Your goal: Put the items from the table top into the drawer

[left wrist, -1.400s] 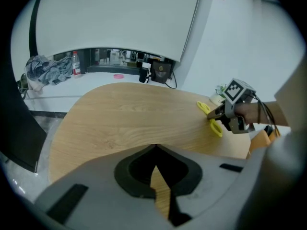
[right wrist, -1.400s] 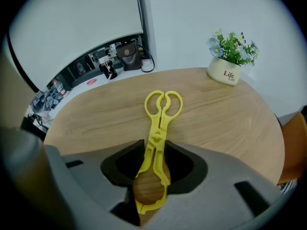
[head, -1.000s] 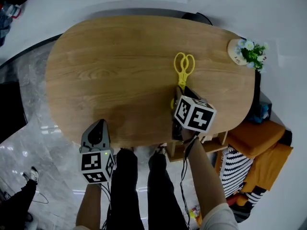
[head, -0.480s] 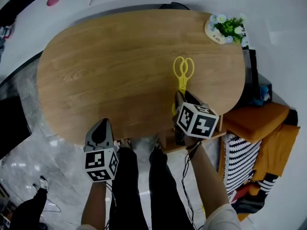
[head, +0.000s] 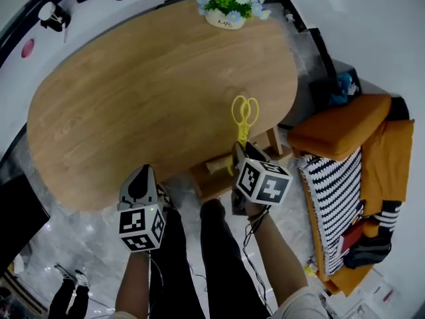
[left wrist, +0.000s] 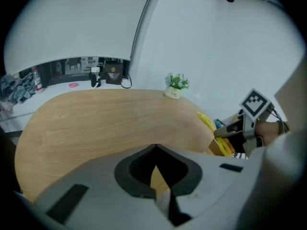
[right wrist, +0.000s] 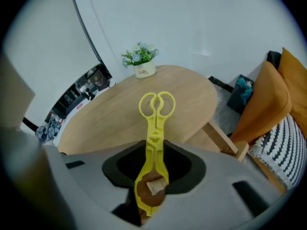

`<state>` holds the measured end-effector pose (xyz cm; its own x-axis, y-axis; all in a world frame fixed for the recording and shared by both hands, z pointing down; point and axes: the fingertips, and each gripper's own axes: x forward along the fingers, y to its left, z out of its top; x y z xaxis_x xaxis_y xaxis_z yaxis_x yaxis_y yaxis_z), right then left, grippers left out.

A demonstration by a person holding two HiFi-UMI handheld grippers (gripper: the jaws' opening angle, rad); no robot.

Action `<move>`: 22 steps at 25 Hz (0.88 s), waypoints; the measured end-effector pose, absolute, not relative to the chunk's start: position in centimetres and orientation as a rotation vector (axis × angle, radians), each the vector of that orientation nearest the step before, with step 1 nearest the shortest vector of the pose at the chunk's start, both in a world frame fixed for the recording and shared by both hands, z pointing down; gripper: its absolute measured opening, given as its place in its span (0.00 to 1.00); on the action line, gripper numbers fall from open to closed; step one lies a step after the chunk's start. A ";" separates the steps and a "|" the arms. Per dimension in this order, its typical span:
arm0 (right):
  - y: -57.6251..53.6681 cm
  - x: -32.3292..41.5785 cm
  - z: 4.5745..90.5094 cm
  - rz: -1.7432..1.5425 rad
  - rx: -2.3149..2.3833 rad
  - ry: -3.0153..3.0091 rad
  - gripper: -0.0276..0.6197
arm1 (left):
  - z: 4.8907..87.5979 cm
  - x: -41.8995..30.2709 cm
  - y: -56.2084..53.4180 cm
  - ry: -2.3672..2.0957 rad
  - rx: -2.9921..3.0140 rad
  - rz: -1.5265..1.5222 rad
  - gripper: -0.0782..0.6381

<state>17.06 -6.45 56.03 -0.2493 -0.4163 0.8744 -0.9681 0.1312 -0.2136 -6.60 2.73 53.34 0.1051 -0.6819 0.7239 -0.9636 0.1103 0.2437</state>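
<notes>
We've swung round the table (head: 133, 98), right gripper (head: 237, 149) pinching the yellow tongs (head: 244, 115), left gripper (head: 141, 171) pressed together empty, probably seeking the drawer.

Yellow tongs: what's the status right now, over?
Right gripper shut on yellow tongs, loops out over the table. Left gripper shut, empty. Flower pot at far edge, not in the way.

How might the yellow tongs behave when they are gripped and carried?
The tongs look like thin moulded plastic, so probably light and fairly stiff. Their smooth surface may slip in the right gripper, which holds one end.
</notes>
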 end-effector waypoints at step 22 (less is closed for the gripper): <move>3.0 27.9 59.7 1.440 1.567 -1.475 0.21 | 53.3 4.9 1.5 -1.415 1.853 0.627 0.11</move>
<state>27.88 3.02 59.70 -0.1732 -0.3462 0.9220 -0.9299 -0.2510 -0.2689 4.88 1.48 53.30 0.2820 -0.6137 0.7375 -0.9585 -0.1468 0.2443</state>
